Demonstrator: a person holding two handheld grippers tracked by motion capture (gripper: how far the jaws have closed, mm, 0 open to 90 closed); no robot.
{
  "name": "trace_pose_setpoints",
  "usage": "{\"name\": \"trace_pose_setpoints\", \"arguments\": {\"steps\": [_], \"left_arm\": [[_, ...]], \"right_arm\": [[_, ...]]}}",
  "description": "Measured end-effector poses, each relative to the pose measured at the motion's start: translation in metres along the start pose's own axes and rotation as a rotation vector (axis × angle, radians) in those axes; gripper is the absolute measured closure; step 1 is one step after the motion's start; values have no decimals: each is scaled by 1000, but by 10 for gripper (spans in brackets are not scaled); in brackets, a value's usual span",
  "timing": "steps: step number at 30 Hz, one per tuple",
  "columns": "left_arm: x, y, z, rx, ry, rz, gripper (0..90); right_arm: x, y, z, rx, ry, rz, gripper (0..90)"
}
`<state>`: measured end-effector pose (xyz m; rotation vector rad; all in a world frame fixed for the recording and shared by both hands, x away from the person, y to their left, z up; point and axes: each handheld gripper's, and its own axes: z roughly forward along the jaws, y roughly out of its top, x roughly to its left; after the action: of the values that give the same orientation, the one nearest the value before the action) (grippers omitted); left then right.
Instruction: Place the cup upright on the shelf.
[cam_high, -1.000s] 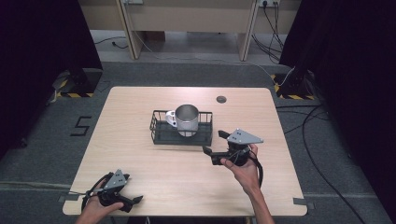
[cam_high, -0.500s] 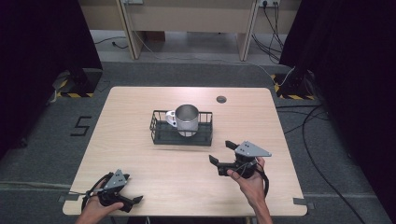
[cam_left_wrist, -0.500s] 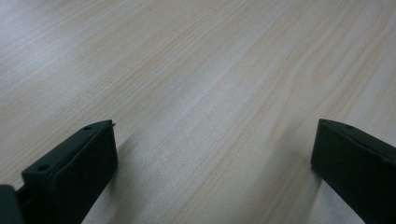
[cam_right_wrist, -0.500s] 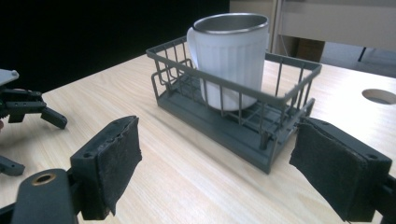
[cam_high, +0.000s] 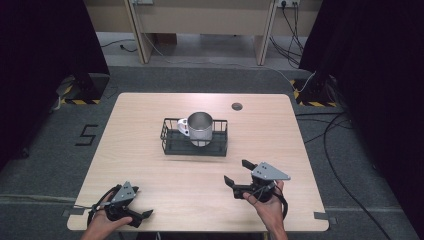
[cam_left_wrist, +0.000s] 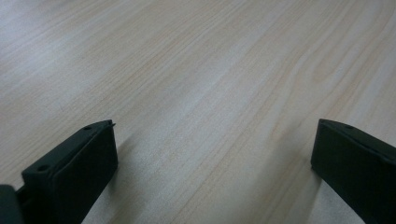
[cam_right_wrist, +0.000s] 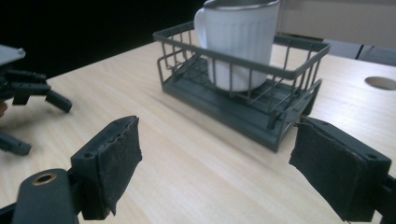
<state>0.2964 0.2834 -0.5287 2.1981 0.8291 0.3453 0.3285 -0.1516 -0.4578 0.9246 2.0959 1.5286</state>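
Mug (cam_high: 200, 128) sitting upright in wire basket (cam_high: 171, 142), placement looking done. Right gripper (cam_high: 239, 174) hanging released near basket; left gripper (cam_high: 141, 216) resting released on table (cam_high: 150, 110).

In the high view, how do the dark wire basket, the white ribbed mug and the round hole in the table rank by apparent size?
1. Dark wire basket, largest.
2. White ribbed mug with metal rim, standing inside it.
3. Round hole in the wooden table, smallest.

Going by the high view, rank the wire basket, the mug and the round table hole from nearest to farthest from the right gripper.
From the right gripper:
1. Wire basket, mid-table, its front rail closest.
2. Mug, standing upright inside the basket.
3. Round table hole, near the far edge.
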Motion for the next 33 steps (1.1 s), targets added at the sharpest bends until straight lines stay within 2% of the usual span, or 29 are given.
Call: {"name": "trace_pose_setpoints", "arguments": {"steps": [4, 13, 24, 33], "left_arm": [[0, 0, 0, 0, 0, 0, 0], [0, 0, 0, 0, 0, 0, 0], [0, 0, 0, 0, 0, 0, 0], [0, 0, 0, 1, 0, 0, 0]], "right_arm": [[5, -7, 1, 20, 17, -6, 155], [8, -19, 0, 54, 13, -5, 155], [8, -31, -8, 64, 11, 13, 154], [11, -38, -8, 85, 14, 16, 153]]}}
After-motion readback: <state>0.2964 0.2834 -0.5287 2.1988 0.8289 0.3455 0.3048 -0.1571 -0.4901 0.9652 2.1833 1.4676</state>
